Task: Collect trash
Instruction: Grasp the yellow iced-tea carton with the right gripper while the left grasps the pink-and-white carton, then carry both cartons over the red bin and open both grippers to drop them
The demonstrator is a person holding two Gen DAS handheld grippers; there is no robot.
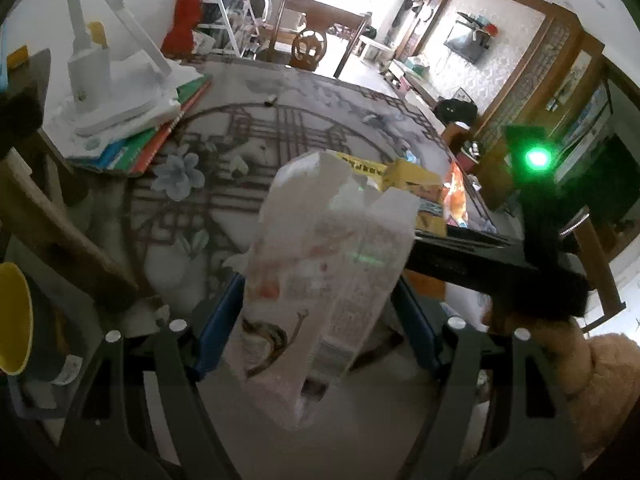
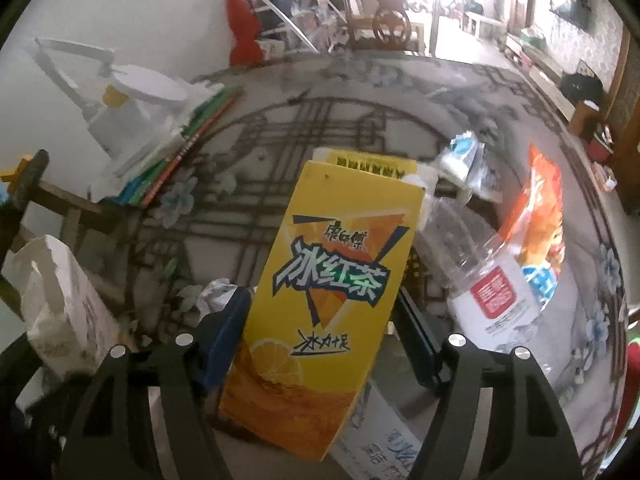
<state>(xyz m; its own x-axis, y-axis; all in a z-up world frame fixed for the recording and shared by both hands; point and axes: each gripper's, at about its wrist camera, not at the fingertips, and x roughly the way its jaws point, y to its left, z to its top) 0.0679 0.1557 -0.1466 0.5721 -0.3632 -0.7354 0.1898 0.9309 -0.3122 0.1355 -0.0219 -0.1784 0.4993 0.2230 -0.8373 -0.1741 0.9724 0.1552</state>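
Note:
My left gripper (image 1: 316, 300) is shut on a white and pink carton (image 1: 320, 276) with a torn-open top, held above the patterned table (image 1: 224, 168). The same carton shows at the left edge of the right wrist view (image 2: 60, 312). My right gripper (image 2: 320, 328) is shut on a yellow iced-tea carton (image 2: 324, 292), upright between the blue pads. The yellow carton also shows in the left wrist view (image 1: 412, 184), with the right gripper's black body (image 1: 500, 276) beside it. A clear plastic bottle (image 2: 484, 276), an orange snack bag (image 2: 540, 220), crumpled paper (image 2: 216, 296) and a clear wrapper (image 2: 464, 160) lie on the table.
A white desk lamp (image 1: 104, 80) stands on stacked books (image 1: 152, 136) at the table's back left. A wooden stand (image 1: 60, 216) and a yellow-rimmed cup (image 1: 16, 320) are at the left. A wooden chair (image 2: 380, 24) stands behind the table. A white printed box (image 2: 384, 440) lies under the right gripper.

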